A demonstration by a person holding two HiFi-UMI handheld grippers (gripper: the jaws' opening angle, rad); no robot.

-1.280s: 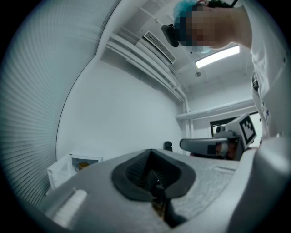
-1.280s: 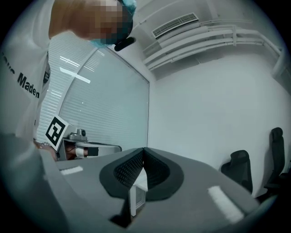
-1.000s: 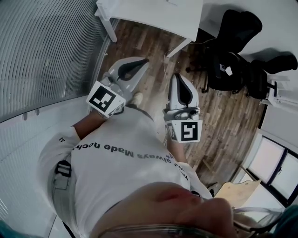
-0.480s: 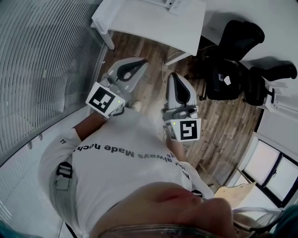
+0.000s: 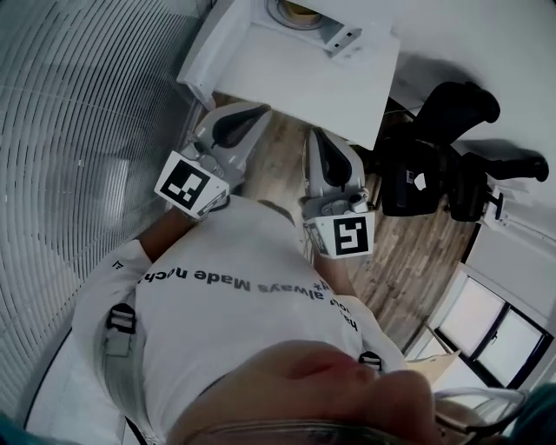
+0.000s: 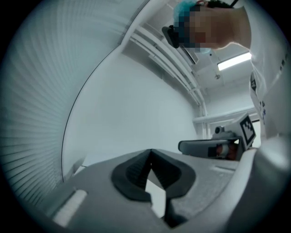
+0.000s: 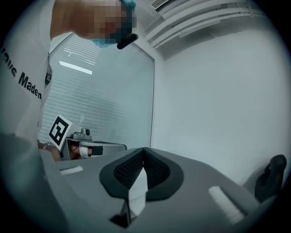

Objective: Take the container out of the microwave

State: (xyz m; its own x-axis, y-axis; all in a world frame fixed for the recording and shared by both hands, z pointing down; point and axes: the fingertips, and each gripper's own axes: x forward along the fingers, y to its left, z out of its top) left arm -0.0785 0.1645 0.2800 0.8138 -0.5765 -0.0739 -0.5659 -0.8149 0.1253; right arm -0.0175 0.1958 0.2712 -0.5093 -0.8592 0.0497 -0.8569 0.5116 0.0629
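Both tools clenched, empty: left gripper, right gripper, held level. White table now much closer than second ago, so approach under way. Round yellowish thing at table's far edge, top of head view: likely container in microwave, unconfirmed. Reach not begun.

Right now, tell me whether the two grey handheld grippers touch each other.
Apart. The head view shows a strip of brown wooden floor between the left gripper and the right gripper.
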